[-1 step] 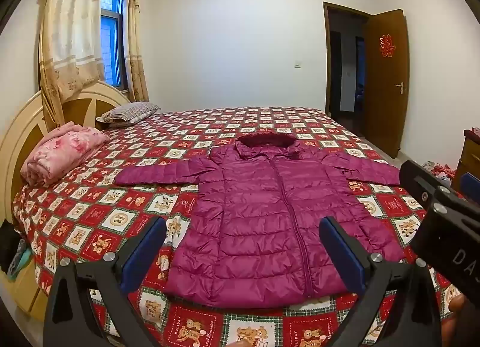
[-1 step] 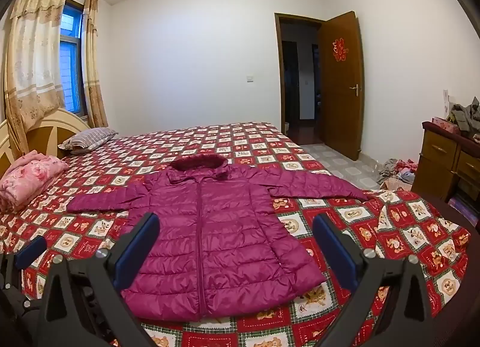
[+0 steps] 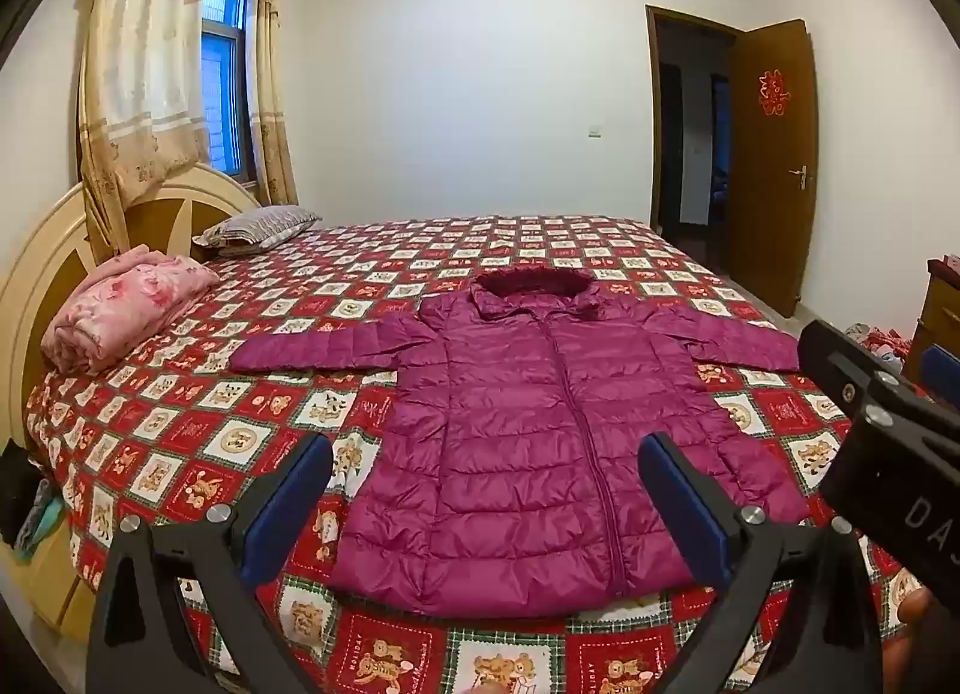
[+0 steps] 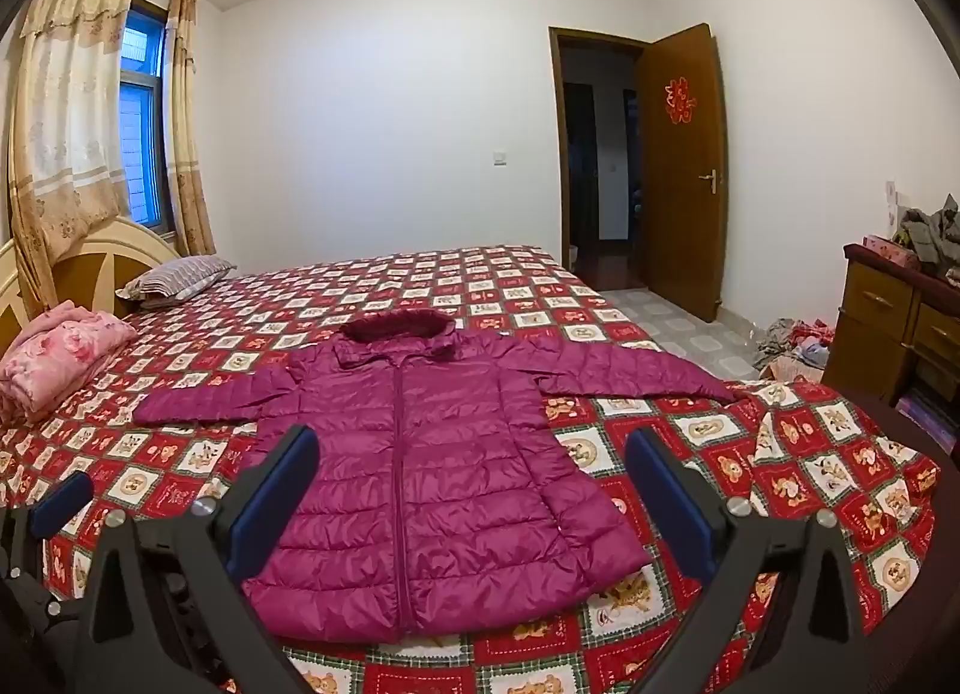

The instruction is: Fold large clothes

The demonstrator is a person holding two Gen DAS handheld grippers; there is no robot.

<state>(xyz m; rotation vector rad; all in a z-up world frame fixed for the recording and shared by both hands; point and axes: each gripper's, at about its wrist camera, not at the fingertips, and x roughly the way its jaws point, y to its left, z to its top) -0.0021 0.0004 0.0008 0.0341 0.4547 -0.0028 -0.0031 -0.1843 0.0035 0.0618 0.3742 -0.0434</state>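
Note:
A magenta quilted puffer jacket (image 3: 540,430) lies flat and zipped on the bed, hood toward the far wall, both sleeves spread out sideways; it also shows in the right wrist view (image 4: 432,466). My left gripper (image 3: 486,505) is open and empty, held above the bed's near edge in front of the jacket's hem. My right gripper (image 4: 471,490) is open and empty, also above the near edge, over the hem. The right gripper's body shows at the right edge of the left wrist view (image 3: 888,430).
The bed has a red checked cover (image 3: 180,436) and a cream headboard (image 3: 36,286) at left. A folded pink quilt (image 3: 120,310) and a striped pillow (image 3: 258,226) lie near the headboard. A wooden dresser (image 4: 894,322) and floor clutter (image 4: 792,340) stand at right, by an open door (image 4: 678,166).

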